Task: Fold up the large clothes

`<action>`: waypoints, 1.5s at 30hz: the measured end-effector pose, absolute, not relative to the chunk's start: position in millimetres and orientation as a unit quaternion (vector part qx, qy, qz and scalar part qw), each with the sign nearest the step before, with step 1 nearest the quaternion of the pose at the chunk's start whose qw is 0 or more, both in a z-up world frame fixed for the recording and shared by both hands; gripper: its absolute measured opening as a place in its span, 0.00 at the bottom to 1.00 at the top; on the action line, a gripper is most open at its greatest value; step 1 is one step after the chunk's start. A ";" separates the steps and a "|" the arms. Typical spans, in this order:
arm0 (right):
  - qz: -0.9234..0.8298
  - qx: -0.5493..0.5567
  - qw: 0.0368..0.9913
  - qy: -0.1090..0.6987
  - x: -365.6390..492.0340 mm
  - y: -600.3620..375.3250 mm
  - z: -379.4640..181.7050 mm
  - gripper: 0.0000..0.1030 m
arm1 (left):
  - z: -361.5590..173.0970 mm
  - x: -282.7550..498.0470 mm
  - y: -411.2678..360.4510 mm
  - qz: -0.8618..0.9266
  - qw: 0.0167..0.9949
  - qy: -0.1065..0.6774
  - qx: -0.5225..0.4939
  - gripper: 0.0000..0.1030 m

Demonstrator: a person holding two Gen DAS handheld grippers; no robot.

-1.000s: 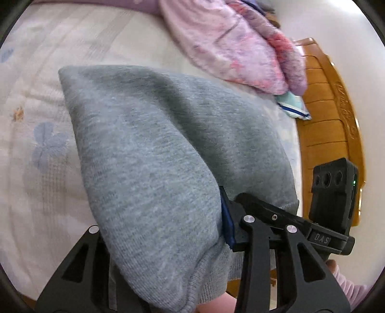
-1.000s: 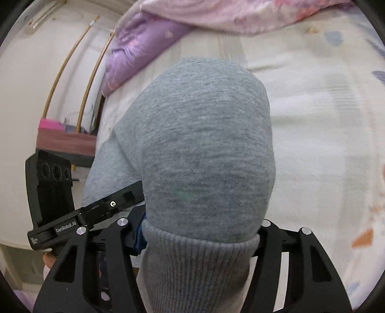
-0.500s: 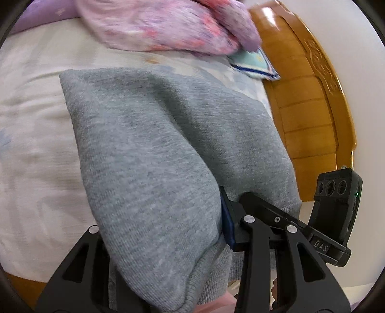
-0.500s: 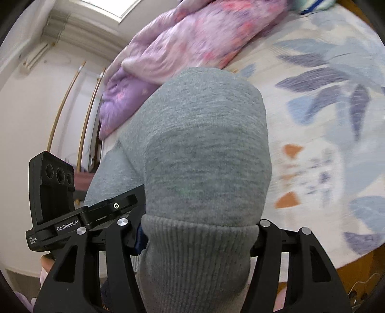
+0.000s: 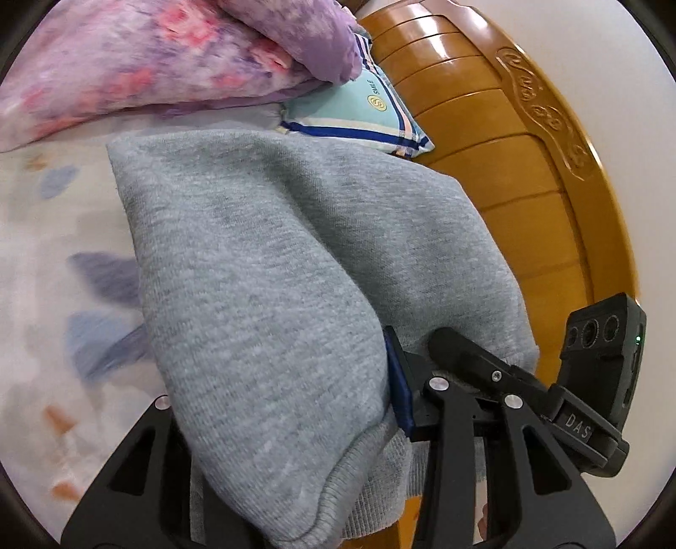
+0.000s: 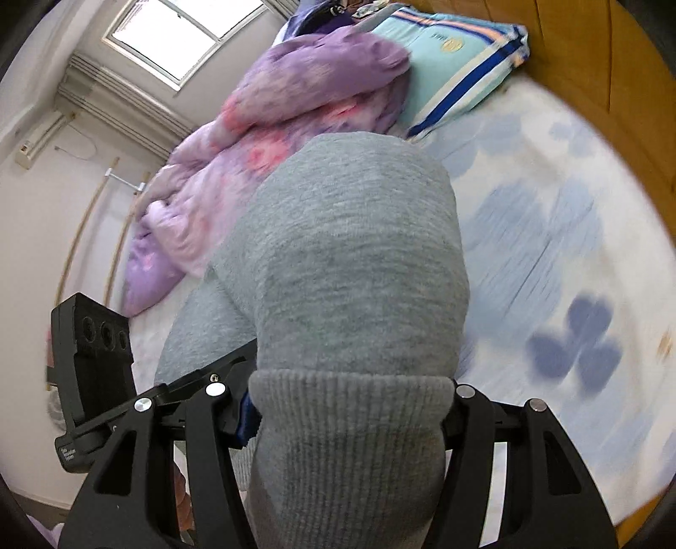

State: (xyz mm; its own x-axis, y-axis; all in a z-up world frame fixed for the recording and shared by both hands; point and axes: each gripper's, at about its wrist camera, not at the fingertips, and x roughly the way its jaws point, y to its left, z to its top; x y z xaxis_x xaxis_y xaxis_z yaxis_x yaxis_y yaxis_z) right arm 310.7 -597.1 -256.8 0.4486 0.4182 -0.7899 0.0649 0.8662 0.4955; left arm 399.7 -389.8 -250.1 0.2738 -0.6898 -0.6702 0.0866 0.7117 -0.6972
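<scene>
A grey sweatshirt (image 5: 270,270) is held up above the bed between both grippers. My left gripper (image 5: 291,405) is shut on its ribbed hem, and the cloth bulges over and hides the fingertips. My right gripper (image 6: 350,392) is shut on the same grey sweatshirt (image 6: 355,262) at a ribbed cuff or hem, with cloth draped over the fingers. The right gripper's body also shows at the right in the left wrist view (image 5: 528,392); the left gripper's body shows at the left in the right wrist view (image 6: 139,405). The two grippers are close side by side.
A bed with a white floral sheet (image 6: 549,262) lies below. A purple-pink quilt (image 5: 148,59) is bunched at the far side, with a teal striped pillow (image 5: 359,110) beside it. A wooden headboard (image 5: 507,177) stands behind. A window (image 6: 177,29) is high on the wall.
Both grippers have swung with the sweatshirt toward the headboard end of the bed; quilt, pillow and headboard now fill more of both views. The grips have not changed.
</scene>
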 end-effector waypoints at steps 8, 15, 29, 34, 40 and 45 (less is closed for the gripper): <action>-0.043 0.223 0.761 0.608 322.6 -692.2 -411.8 0.89 | -394.2 434.3 -472.9 -0.166 0.732 0.646 -0.138 0.58; -0.062 0.182 0.832 0.521 276.1 -697.6 -369.8 0.77 | -394.4 415.3 -444.3 -0.144 0.754 0.629 -0.124 0.58; -0.063 0.193 0.810 0.550 366.3 -672.5 -444.1 0.23 | -436.6 491.5 -502.4 -0.193 0.777 0.593 -0.081 0.43; -0.091 0.226 0.805 0.541 345.3 -666.1 -400.3 0.76 | -418.4 476.9 -489.9 -0.178 0.763 0.616 -0.077 0.61; -0.125 0.212 0.805 0.540 311.6 -643.2 -362.0 0.83 | -378.0 446.9 -476.4 -0.182 0.782 0.594 -0.046 0.81; -0.161 0.205 0.814 0.519 261.1 -616.7 -323.5 0.83 | -330.0 415.1 -450.4 -0.181 0.807 0.561 -0.022 0.85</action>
State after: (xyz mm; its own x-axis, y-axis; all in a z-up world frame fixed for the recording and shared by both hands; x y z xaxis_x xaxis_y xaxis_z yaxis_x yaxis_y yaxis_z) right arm 261.1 -616.7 -323.5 0.4089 -0.0497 -0.9112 0.4754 0.8639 0.1662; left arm 415.1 -450.4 -330.0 0.3047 -0.3179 -0.8978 0.2680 0.9332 -0.2394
